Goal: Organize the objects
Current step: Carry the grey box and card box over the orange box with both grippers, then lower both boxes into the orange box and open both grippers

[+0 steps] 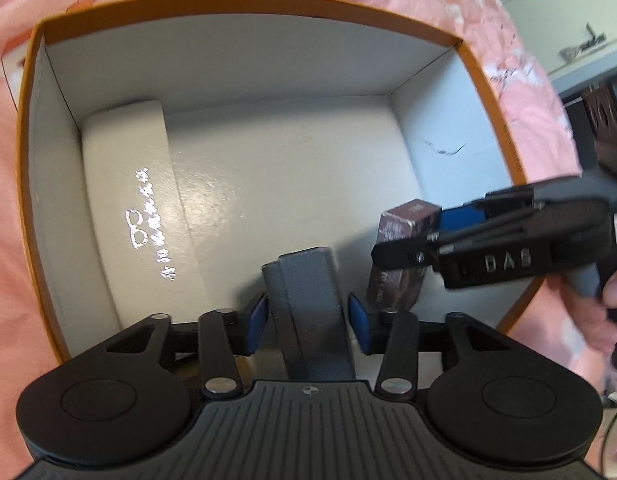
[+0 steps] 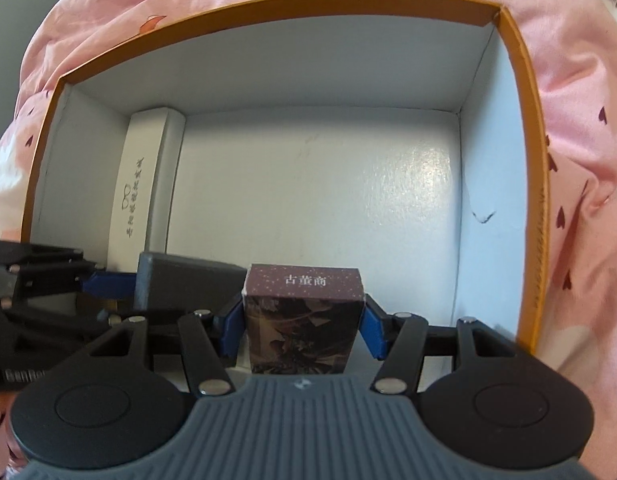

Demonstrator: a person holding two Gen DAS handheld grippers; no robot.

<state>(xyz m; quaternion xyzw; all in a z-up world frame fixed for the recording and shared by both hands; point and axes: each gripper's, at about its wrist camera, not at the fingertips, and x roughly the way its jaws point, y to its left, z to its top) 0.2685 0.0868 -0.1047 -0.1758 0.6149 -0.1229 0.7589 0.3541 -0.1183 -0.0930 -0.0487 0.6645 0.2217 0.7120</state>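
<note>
An orange box with a white inside lies on a pink cloth; it also shows in the right wrist view. A white case with silver writing lies along its left wall, also seen from the right wrist. My left gripper is shut on a grey box held over the near side of the orange box. My right gripper is shut on a dark brown patterned box beside it. The right gripper and brown box show in the left wrist view, and the grey box in the right.
The pink patterned cloth surrounds the orange box on all sides. A white cabinet stands at the far right. The person's hand holds the right gripper's handle.
</note>
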